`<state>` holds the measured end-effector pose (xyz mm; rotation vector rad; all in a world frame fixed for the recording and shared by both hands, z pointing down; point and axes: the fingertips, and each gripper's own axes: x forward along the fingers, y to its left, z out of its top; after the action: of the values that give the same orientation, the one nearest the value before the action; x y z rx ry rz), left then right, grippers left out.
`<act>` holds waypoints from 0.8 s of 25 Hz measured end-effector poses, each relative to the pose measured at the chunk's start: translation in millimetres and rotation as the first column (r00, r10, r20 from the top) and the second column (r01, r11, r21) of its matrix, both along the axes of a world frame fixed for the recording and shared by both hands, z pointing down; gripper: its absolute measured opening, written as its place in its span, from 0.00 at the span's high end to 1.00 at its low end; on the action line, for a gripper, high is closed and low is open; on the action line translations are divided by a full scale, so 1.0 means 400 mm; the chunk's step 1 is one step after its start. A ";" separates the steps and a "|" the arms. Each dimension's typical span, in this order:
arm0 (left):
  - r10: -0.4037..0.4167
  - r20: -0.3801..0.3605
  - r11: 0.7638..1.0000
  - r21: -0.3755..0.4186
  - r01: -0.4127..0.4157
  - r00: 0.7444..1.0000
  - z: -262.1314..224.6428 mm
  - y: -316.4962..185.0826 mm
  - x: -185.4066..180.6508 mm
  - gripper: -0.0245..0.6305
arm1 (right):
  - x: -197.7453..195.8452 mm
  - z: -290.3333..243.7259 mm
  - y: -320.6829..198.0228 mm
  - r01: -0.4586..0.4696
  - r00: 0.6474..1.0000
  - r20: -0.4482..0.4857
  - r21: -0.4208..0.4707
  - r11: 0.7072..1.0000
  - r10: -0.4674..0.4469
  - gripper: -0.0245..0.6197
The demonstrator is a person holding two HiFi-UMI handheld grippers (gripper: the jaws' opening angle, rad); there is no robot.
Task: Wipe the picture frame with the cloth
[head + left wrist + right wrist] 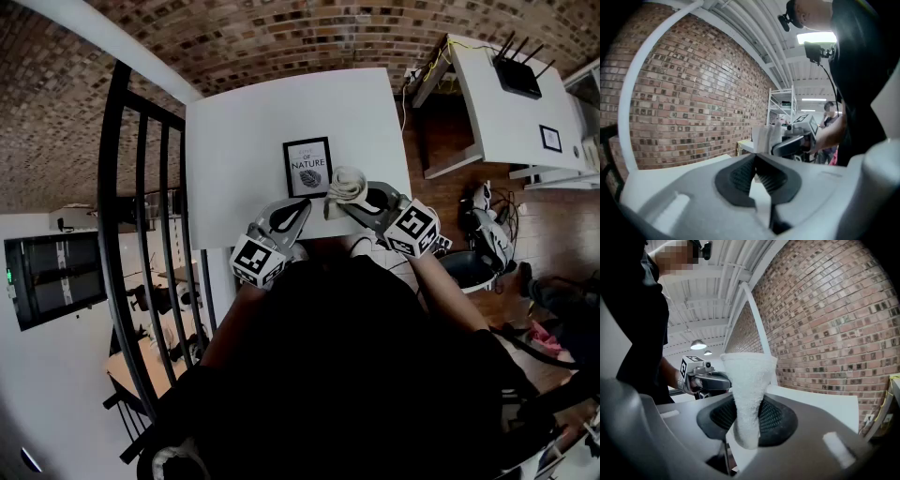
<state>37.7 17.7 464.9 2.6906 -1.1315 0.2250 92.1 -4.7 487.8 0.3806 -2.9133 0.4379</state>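
our right gripper (pixel 748 419) clamped on the cloth (pixel 749 378) (a white wad standing up past the jaws), our left gripper (pixel 755 161) with jaws together, empty, both at the table's (pixel 246 122) near edge, frame (pixel 307 167) on the table, just beside the cloth

Small words on the picture frame (pixel 307 167) are too tiny to read. At 6 o'clock the person (pixel 356 375) hides the table (pixel 244 141) edge.
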 end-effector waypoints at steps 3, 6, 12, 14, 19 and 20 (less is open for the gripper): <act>-0.009 0.007 1.000 0.004 0.009 1.000 0.008 -0.008 -0.018 0.96 | -0.025 0.018 -0.009 0.018 1.000 -0.014 -0.005 1.000 -0.018 0.80; 0.002 0.000 1.000 -0.002 -0.002 1.000 0.023 -0.006 -0.046 0.96 | -0.067 0.029 -0.008 0.024 0.999 -0.026 -0.010 1.000 -0.024 0.80; 0.051 -0.018 0.999 0.000 -0.051 0.999 0.040 -0.039 -0.155 0.96 | -0.189 0.031 -0.027 -0.019 0.999 -0.040 -0.031 0.999 0.017 0.80; 0.068 -0.033 0.998 0.001 -0.068 0.997 0.047 -0.052 -0.196 0.96 | -0.231 0.038 -0.035 -0.032 0.998 -0.062 -0.032 0.999 0.030 0.79; 0.095 -0.059 0.995 0.005 -0.095 0.994 0.060 -0.076 -0.290 0.96 | -0.315 0.065 -0.068 -0.085 0.990 -0.116 -0.047 0.995 0.079 0.80; 0.100 -0.063 0.995 0.007 -0.100 0.993 0.062 -0.081 -0.302 0.96 | -0.323 0.075 -0.076 -0.095 0.987 -0.132 -0.049 0.994 0.087 0.79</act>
<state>-83.2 -14.7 489.7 2.7400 -0.9818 0.1521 -37.1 -35.0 517.9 0.5156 -2.7605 0.4865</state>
